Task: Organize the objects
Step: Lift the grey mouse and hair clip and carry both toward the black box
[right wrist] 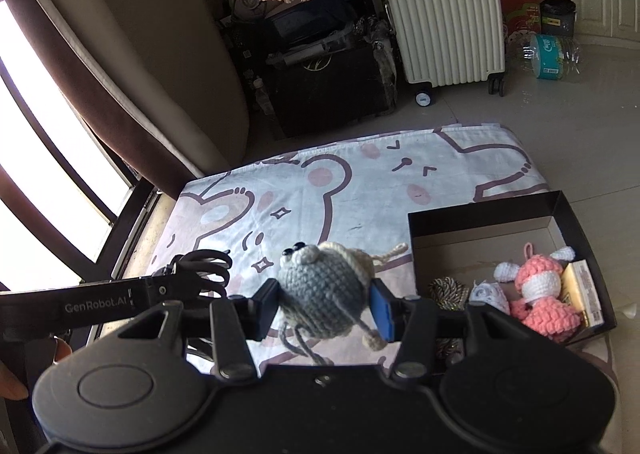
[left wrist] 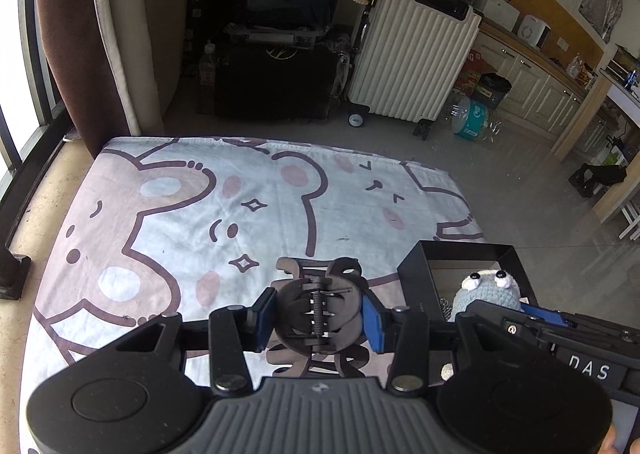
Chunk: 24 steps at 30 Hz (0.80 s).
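The left tongs (left wrist: 318, 314) clamp a dark hair claw clip (left wrist: 320, 306), held above the cartoon-print blanket (left wrist: 180, 222). The right tongs (right wrist: 324, 304) grip a grey crocheted toy (right wrist: 326, 286) just left of the black box (right wrist: 480, 214), where a pink crocheted doll (right wrist: 540, 294) lies. Far beyond stands a cream suitcase (right wrist: 444, 14).

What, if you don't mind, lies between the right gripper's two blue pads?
The right wrist view shows a grey crocheted toy with googly eyes clamped between the right gripper pads, its strings dangling above the cartoon blanket.
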Available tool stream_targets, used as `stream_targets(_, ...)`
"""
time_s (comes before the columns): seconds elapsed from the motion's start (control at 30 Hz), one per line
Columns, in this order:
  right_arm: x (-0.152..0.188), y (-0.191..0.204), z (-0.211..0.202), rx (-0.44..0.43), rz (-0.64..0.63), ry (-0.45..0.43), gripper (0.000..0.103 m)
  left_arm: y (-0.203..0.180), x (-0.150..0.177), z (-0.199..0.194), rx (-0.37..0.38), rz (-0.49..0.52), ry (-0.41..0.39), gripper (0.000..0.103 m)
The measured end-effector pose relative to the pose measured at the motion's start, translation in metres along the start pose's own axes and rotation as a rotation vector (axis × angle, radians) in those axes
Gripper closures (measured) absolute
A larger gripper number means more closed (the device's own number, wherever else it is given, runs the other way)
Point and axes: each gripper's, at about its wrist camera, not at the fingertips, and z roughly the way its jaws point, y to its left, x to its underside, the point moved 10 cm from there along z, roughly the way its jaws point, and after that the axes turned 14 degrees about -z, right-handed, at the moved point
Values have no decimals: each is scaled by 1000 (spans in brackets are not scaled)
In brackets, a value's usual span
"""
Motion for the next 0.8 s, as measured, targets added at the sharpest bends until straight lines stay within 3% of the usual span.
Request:
stream_targets(0.33, -5, -26, -22, 45, 9, -26, 53, -30, 0, -2, 49, -7, -23, 58)
stream_targets(0.6, -28, -56, -40, 110, 48, -74, 53, -67, 2, 7, 115, -5, -32, 58)
stream_targets(0.8, -40, -82, -38, 143, 113, -110, 53, -99, 5, 22, 150, 53, -30, 58)
